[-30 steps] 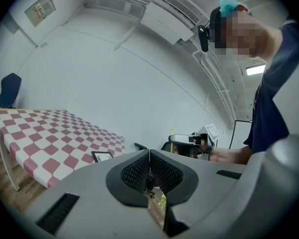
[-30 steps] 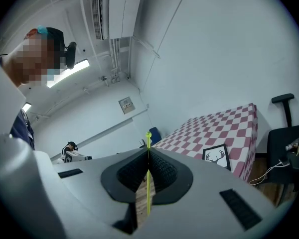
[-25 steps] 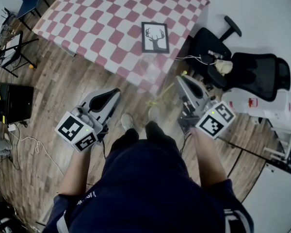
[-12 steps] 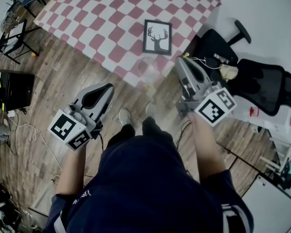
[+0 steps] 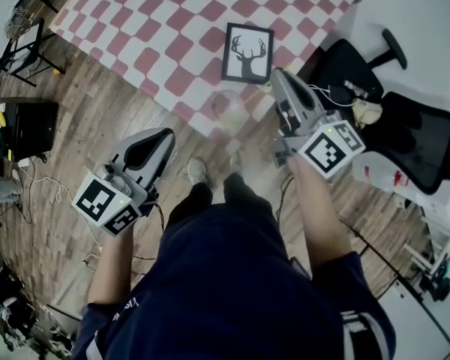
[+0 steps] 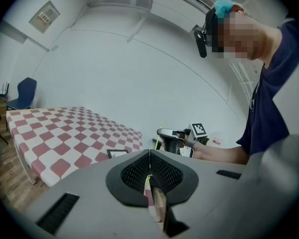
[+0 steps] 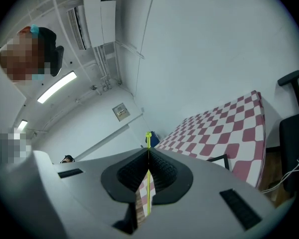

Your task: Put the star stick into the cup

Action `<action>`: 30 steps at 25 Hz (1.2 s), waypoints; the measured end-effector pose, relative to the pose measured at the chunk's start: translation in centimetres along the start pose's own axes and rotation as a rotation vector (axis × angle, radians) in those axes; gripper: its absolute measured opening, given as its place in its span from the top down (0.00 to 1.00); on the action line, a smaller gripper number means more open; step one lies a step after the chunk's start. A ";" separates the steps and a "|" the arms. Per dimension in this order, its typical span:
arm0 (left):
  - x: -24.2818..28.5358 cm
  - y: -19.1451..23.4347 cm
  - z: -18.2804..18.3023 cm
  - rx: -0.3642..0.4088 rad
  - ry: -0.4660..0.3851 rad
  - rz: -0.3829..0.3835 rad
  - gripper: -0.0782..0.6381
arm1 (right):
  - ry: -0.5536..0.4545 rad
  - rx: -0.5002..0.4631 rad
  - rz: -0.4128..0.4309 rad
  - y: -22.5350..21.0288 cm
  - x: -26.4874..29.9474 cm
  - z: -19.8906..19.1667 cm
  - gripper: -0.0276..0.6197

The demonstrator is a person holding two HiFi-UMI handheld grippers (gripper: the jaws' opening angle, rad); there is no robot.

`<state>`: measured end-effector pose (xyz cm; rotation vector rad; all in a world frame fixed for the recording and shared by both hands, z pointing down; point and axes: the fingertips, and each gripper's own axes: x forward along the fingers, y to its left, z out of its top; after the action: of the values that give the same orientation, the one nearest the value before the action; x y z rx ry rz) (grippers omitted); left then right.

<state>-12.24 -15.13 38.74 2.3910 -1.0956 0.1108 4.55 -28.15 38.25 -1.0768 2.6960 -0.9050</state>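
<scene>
My right gripper [image 5: 274,75] is shut on a thin yellow-green star stick [image 7: 148,183]. The stick runs up between the closed jaws and its tip [image 7: 148,136] pokes just past them. In the head view this gripper hangs over the near edge of the checkered table [image 5: 172,28], just right of a clear cup [image 5: 229,105] that stands there; the stick itself hardly shows. My left gripper [image 5: 167,133] is lower, over the wooden floor to the left, shut with nothing held. Its own view shows the right gripper [image 6: 173,135] beyond its closed jaws.
A black-framed deer picture [image 5: 247,52] lies on the table behind the cup. A black office chair [image 5: 405,137] stands to the right. A black case [image 5: 28,127] and cables lie on the floor at the left. My shoes [image 5: 197,172] are near the table edge.
My right gripper has risen and gone forward from beside the table to over its near edge by the cup. The stick, earlier seen hanging down-left, is now hard to see. The left gripper barely moved.
</scene>
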 end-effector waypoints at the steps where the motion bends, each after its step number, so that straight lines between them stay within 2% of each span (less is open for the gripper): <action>1: 0.3 0.1 -0.1 0.000 0.006 0.001 0.84 | 0.002 0.010 -0.006 -0.5 0.3 -0.3 0.93; 8: 1.8 0.8 -1.1 -0.006 0.058 0.000 0.85 | 0.013 0.056 -0.032 -3.5 1.6 -2.9 0.93; 19: 2.1 1.6 -2.8 -0.023 0.114 -0.008 0.85 | 0.015 0.147 -0.119 -6.8 1.9 -7.3 0.93; 30: 2.4 1.7 -3.2 -0.026 0.128 -0.024 0.85 | 0.034 0.141 -0.152 -7.8 2.2 -9.2 0.93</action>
<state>-11.44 -16.16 42.83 2.3380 -1.0030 0.2366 4.82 -29.60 50.42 -1.2597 2.5589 -1.1287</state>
